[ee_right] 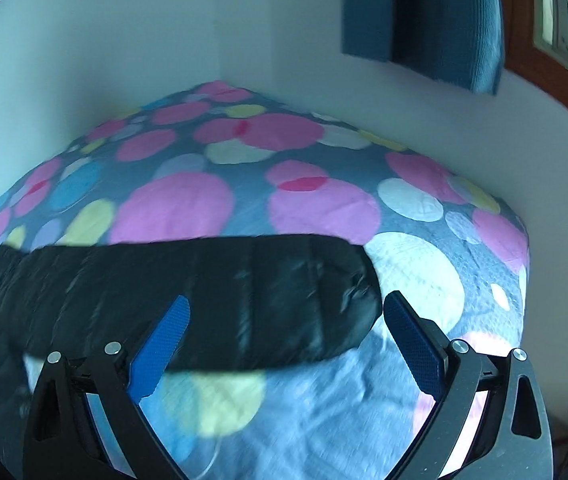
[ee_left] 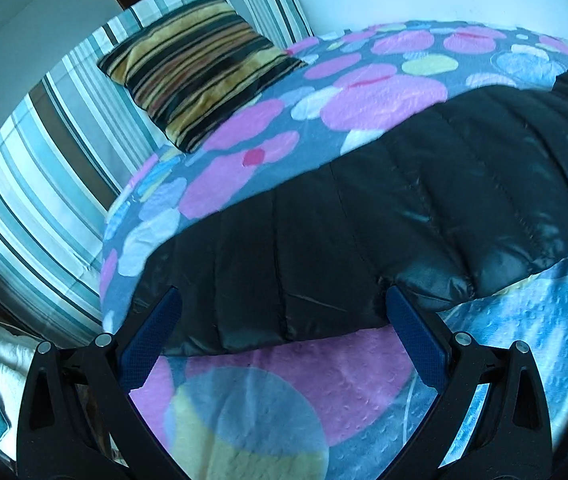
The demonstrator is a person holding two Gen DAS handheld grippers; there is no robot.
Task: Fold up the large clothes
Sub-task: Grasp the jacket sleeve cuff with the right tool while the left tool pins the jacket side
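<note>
1. Polka-dotted in pink, white, yellow and blue on grey, the bedspread covered the whole bed and carried everything else.
2. Black and quilted, the puffer jacket lay across the bedspread as a long, narrow band, apparently already doubled along its length; that was the task's garment, and it rested flat, near both tools.
3. By my reading, the step in hand was the pause between folds: the long band was made and the crosswise fold was not yet started.
4. The left gripper hovered at the band's near edge with its jaws spread wide and holding nothing; the right gripper stood likewise at the band's rounded end, jaws wide apart and empty.
5. The next move probably called for each tool to close on a puffy edge, deep enough that the slick shell would not slip, then lift one end over the other.
6. Only the left view showed the striped bedding and the striped cushion beyond the spread.
7. Only the right view showed the room corner, a blue curtain and a wooden window frame.
</note>
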